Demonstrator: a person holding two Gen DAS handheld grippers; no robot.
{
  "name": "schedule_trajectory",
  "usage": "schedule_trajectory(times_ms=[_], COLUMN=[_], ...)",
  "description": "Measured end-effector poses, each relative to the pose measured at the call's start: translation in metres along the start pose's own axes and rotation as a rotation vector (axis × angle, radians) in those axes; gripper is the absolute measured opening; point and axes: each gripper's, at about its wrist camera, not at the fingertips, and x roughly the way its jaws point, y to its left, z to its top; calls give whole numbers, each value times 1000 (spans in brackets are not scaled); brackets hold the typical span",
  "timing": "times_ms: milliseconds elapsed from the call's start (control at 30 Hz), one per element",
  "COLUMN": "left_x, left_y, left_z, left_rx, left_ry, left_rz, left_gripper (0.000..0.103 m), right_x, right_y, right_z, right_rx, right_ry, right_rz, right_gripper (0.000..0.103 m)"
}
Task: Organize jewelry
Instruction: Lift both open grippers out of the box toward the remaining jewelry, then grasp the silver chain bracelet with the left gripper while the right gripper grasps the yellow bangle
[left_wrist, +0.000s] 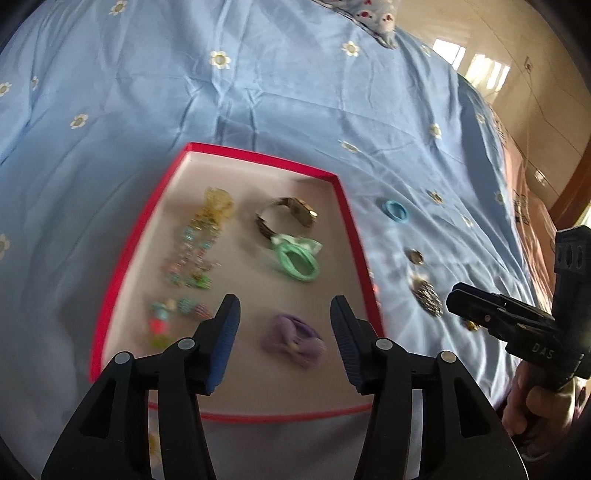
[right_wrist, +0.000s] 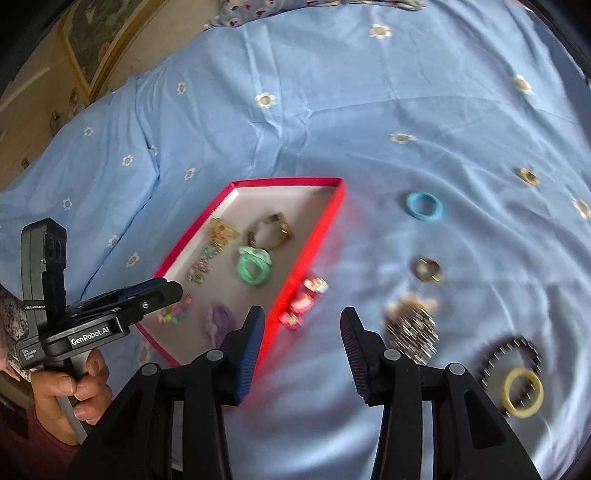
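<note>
My left tool (left_wrist: 284, 339) hangs released above the purple bow (left_wrist: 293, 339) inside the red box (left_wrist: 129, 251), presumably mid-sort. My right tool (right_wrist: 303, 350), likewise released and empty, hovers over the bed (right_wrist: 332, 110) by the box wall, near the pink clips (right_wrist: 304, 301). Motion blur obscures the loose pieces; the yellow ring (right_wrist: 522, 393) overlaps a studded band.

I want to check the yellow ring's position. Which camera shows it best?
The right wrist view: the yellow ring lies on the blue bedspread beside a dark spiked bracelet. The left wrist view does not show it.
</note>
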Motion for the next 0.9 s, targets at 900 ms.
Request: schedule_trajectory(times_ms=[900], left_x=[29], left_y=[-98], left_z=[-17], left_rx=[169], left_ry=[98], left_rz=[-114], left_gripper=[52], right_x=[-71], right_y=[-93], right_z=[-52], right_rx=[169], right_ry=[-57], right_rz=[-173], right_gripper=[44])
